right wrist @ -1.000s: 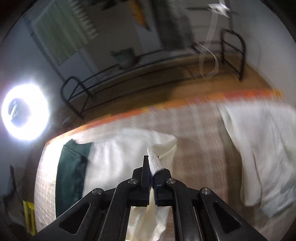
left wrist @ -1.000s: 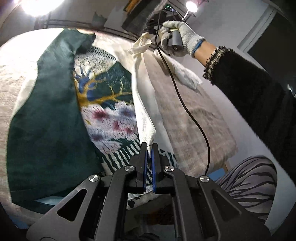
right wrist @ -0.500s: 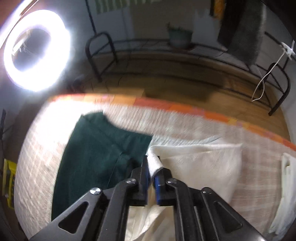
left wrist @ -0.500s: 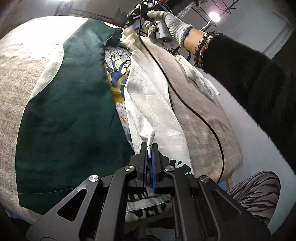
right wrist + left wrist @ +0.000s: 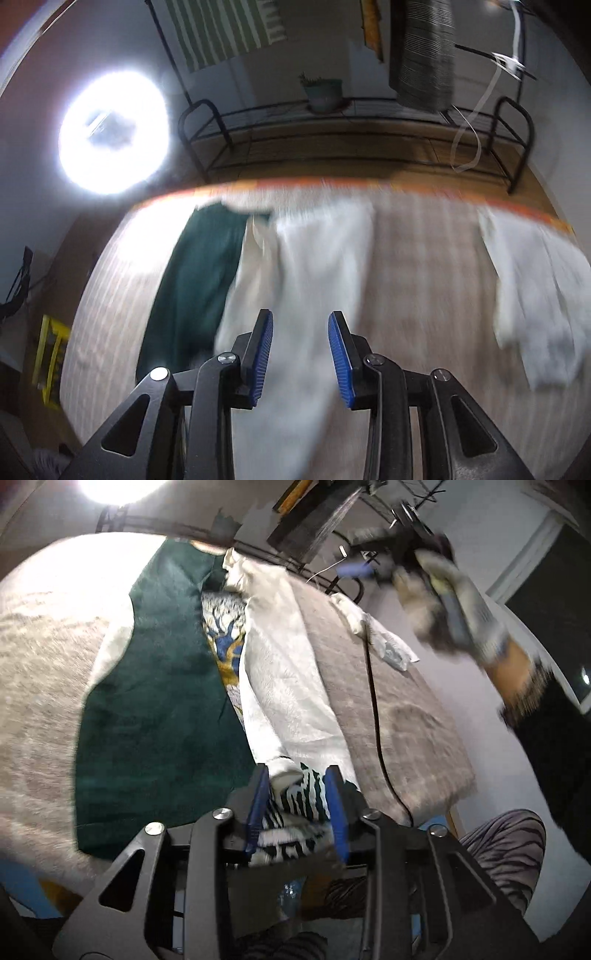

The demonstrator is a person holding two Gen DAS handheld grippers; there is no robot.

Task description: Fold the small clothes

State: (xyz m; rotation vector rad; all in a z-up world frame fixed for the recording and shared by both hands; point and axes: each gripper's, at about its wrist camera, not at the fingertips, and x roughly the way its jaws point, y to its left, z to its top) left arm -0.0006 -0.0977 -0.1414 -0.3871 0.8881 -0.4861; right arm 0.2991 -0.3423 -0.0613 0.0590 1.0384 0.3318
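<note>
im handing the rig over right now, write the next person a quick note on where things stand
Left gripper: open, the white flap's corner lies loose between its fingers.
Right gripper: open, empty, lifted off the cloth.
Green garment lies on the padded table; its white lining flap is folded in as a long strip, printed inside partly showing.
Another white cloth lies apart, unfolded.
Done: first lengthwise fold. Left: remaining folds, then the other cloth.

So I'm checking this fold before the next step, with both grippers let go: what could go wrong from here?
The cream flap covers only part of the green garment, so the fold may end up uneven. Its corner lies between the open left gripper fingers and could snag as the gripper pulls away. The black cable trails across the mat beside the cloth and might drag it.
</note>
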